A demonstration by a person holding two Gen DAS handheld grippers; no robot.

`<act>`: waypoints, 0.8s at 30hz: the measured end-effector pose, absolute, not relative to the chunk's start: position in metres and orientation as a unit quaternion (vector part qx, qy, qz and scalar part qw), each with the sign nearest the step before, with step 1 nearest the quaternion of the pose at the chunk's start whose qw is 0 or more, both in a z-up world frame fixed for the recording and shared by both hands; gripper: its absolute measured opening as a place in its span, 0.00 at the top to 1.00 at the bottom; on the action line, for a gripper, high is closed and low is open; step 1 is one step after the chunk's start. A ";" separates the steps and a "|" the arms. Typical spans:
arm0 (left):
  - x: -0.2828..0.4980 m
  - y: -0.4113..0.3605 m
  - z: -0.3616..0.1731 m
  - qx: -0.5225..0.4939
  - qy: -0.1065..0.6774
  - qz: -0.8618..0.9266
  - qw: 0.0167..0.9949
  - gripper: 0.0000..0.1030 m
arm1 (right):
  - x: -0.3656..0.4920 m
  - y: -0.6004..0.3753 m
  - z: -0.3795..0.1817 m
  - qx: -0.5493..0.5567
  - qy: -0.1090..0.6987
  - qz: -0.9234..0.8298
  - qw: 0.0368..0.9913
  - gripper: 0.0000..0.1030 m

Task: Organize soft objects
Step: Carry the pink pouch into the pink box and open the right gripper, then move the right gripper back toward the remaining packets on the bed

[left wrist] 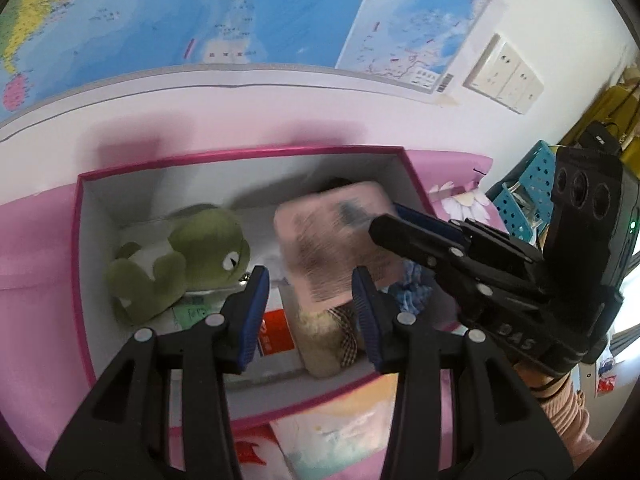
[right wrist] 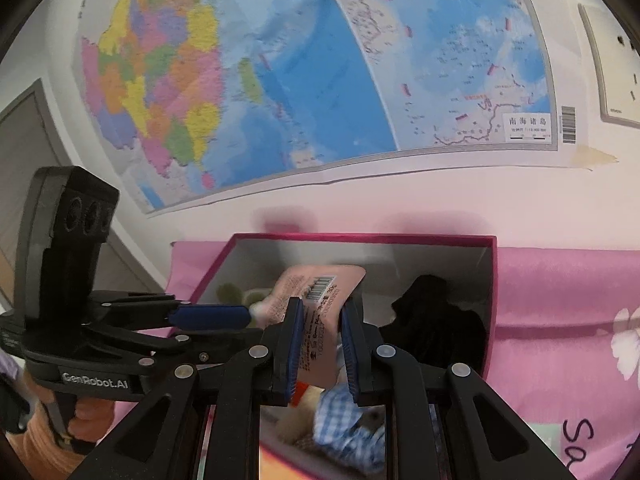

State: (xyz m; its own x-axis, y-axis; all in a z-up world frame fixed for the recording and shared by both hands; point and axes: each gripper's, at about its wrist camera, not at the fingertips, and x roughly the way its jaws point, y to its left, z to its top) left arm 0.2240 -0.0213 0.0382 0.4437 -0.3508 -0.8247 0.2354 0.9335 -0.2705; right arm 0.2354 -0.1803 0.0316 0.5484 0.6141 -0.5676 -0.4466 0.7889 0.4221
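A pink-rimmed box (left wrist: 80, 240) with a white inside lies on the pink bedding. In it are a green frog plush (left wrist: 180, 256), a beige plush in a checked scarf (left wrist: 324, 340) and blue checked cloth (right wrist: 344, 420). My right gripper (right wrist: 320, 344) is shut on a pink soft packet (right wrist: 316, 304) with a barcode and holds it over the box; the packet is blurred in the left wrist view (left wrist: 336, 240). My left gripper (left wrist: 308, 312) is open and empty, just above the box's near side. A black soft object (right wrist: 436, 320) lies in the box's right corner.
A wall map (right wrist: 280, 60) hangs behind the box. Wall sockets (left wrist: 504, 72) and a blue perforated basket (left wrist: 532, 188) are to the right. The box (right wrist: 494, 300) sits on pink flowered bedding (right wrist: 580, 340). An orange-and-white card (left wrist: 276, 332) lies on the box floor.
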 end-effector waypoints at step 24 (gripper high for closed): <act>0.087 0.002 0.085 -0.017 0.368 -0.212 0.905 0.55 | 0.137 -0.196 0.051 0.085 0.330 0.361 0.868 0.68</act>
State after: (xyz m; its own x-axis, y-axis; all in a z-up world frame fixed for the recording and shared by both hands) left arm 0.0868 0.0023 0.0845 0.6392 -0.3971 -0.6586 0.3718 0.9092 -0.1873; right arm 0.1367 -0.1961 0.0512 0.5226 0.6826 -0.5109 -0.5701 0.7253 0.3859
